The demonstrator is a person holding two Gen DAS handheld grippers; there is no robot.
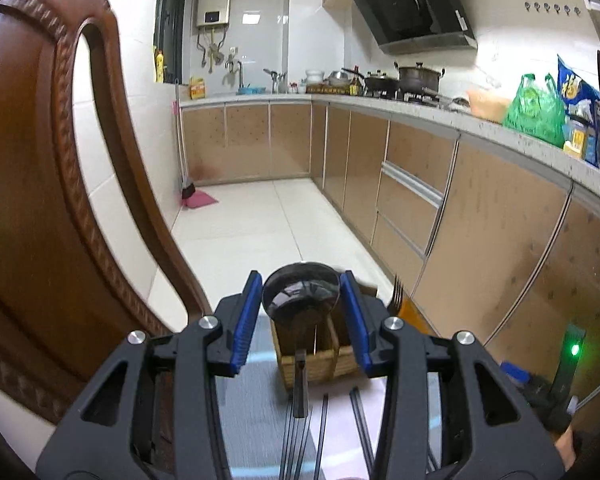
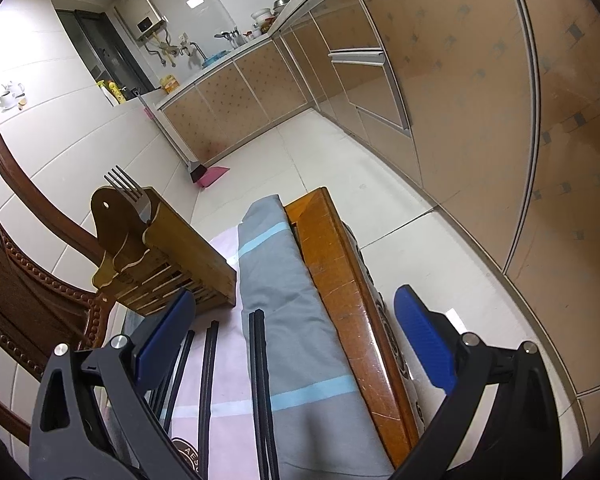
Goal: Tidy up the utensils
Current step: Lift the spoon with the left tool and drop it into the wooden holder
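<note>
My left gripper [image 1: 301, 294] is shut on a black ladle [image 1: 300, 296], its shiny bowl between the blue pads and its handle running down toward the camera. It is held just above the wooden utensil holder [image 1: 312, 354], which stands on the table. A fork [image 1: 397, 294] stands in the holder's right compartment; it also shows in the right wrist view [image 2: 126, 184], sticking out of the holder [image 2: 168, 256]. My right gripper [image 2: 296, 322] is open and empty above several black chopsticks [image 2: 260, 384] lying on the cloth.
A carved wooden chair [image 1: 32, 200] stands close on the left. A grey and pink cloth [image 2: 284, 312] covers the table, whose wooden edge [image 2: 340, 292] runs along the right. Kitchen cabinets [image 1: 480, 216] and tiled floor lie beyond.
</note>
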